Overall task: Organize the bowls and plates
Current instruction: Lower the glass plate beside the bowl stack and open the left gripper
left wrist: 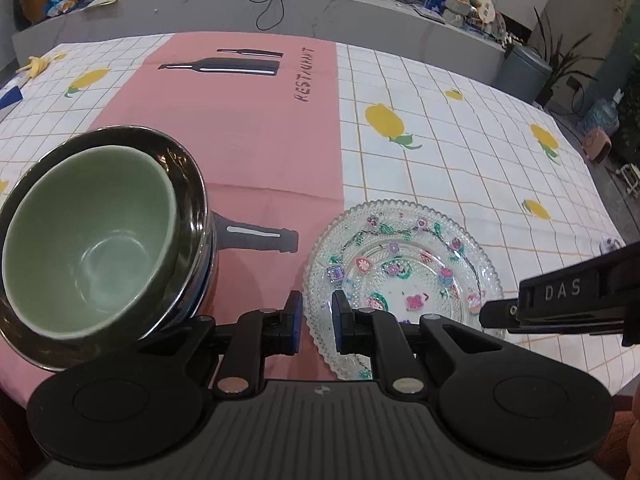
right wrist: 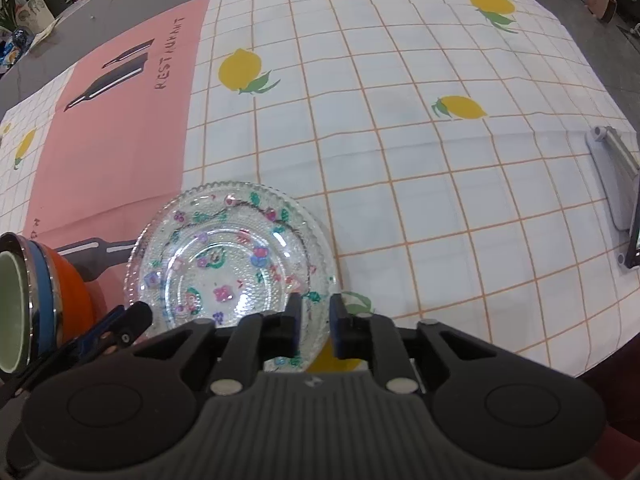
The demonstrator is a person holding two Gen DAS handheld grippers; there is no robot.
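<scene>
- Left wrist view: the left gripper (left wrist: 317, 322) straddles the left rim of the glass plate (left wrist: 404, 276), its pads a narrow gap apart with the beaded edge running between them. Whether the pads actually press on the glass I cannot tell.
- Same view: the green bowl (left wrist: 86, 240) sits nested in a steel bowl (left wrist: 188, 184) just to the left of the fingers (stacked bowls, tilted toward the camera), resting on the tablecloth (left wrist: 440, 120).
- Same view: the right gripper (left wrist: 504, 312) reaches in from the right, over the plate's opposite rim.
- Right wrist view: the right gripper (right wrist: 316, 322) has its jaws slightly apart, and the plate's (right wrist: 232, 256) near right edge passes through the gap; the pads look just clear of the glass, so I read it as not holding.
- Same view: the plate lies flat, ahead and left of these fingers. Being round, it has no long axis to speak of; its face points up.
- Judgement: both hands sit at the rim, on opposite sides. The left hand is nearer the bowl stack, which suits carrying the plate that way.
</scene>
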